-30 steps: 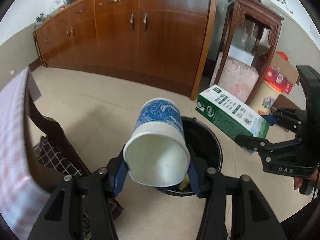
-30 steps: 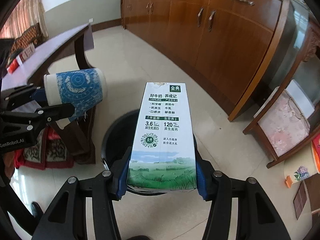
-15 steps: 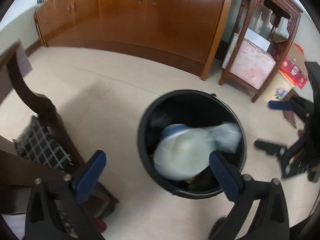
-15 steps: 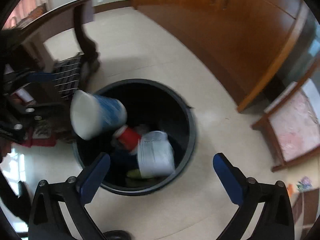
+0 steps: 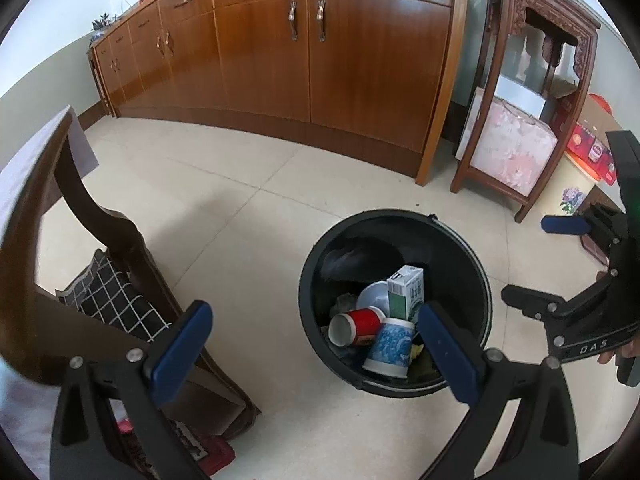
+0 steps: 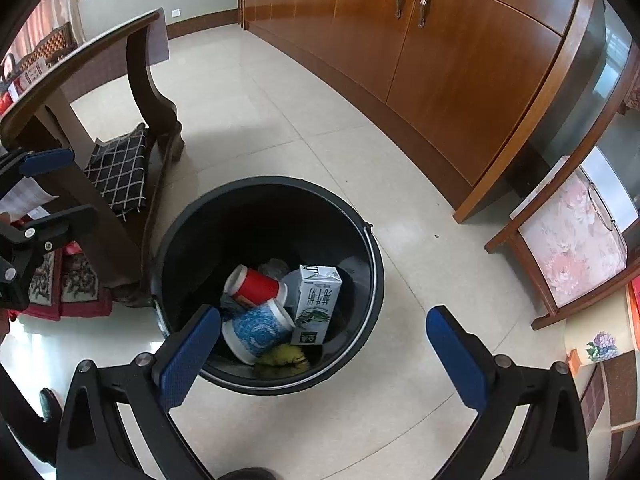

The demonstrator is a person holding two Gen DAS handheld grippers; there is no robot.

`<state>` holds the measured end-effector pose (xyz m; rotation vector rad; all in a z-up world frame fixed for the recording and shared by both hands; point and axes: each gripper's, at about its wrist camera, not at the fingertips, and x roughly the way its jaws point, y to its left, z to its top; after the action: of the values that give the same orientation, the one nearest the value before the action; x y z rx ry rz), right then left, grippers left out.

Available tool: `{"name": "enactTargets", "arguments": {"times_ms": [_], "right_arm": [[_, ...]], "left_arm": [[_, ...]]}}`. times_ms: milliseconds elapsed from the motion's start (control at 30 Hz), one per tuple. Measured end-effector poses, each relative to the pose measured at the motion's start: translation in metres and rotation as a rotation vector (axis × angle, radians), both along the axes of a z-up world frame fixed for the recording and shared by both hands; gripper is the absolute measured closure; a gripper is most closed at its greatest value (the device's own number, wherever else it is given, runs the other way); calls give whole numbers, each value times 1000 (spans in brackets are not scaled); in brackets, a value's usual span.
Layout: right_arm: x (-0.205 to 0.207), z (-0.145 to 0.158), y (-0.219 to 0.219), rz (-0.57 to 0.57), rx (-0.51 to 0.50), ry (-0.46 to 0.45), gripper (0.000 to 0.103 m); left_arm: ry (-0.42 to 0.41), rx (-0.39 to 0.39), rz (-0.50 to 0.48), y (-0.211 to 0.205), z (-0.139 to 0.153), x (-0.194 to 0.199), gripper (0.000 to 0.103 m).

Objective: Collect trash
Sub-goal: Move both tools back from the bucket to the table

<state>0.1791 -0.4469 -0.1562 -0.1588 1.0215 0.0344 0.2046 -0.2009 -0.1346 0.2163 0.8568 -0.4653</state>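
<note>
Both grippers are empty w/ jaws spread wide, nothing between the pads. The left gripper (image 5: 312,344) hangs above the near-left edge of the black bin (image 5: 476,256); the right gripper (image 6: 324,344) sits over its near rim, tilted down into the opening.

The trash is inside the bin, not in either grip. The blue paper cup (image 6: 256,330) lies on its side at the near wall, mouth toward the lower left in the right wrist view. The milk carton (image 6: 316,304) stands tipped just beside it, touching, long axis running roughly from the near rim toward the bin centre. A red cup (image 6: 254,286) lies behind the blue one, also on its side, and something yellow (image 6: 286,356) shows at the bottom by the near rim.

Relation that matters for the next move — everything in sight that counts as trash is below and ahead of both grippers, already contained. No loose trash shows on the floor tiles (image 5: 248,208) in either view, so my guess is the next pick lies elsewhere, prob. toward the wooden table (image 6: 80,64) off to the left, which is nearer the left gripper. What's on that table top is too blurred at the edge to name.
</note>
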Motion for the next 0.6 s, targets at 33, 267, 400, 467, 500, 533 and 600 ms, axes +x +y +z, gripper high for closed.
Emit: {"name": "enactTargets", "arguments": {"times_ms": [33, 267, 400, 467, 500, 533, 600], "right_arm": [[-1, 4, 1, 0, 17, -3, 0], [-13, 24, 6, -37, 77, -50, 0], [-24, 36, 10, -48, 107, -82, 0], [-28, 41, 14, -51, 89, -100, 0], [-29, 43, 14, -54, 83, -106, 0], [-31, 46, 15, -60, 83, -119, 0], [-35, 52, 15, -71, 93, -133, 0]], "left_arm": [[-3, -2, 4, 1, 3, -2, 0], [4, -19, 6, 6, 11, -10, 0], [-8, -32, -3, 10, 21, -20, 0], [-14, -33, 2, 13, 25, -23, 0], [-16, -33, 8, 14, 26, -24, 0], [-19, -35, 14, 16, 28, -25, 0], [-26, -35, 19, 18, 31, -28, 0]]}}
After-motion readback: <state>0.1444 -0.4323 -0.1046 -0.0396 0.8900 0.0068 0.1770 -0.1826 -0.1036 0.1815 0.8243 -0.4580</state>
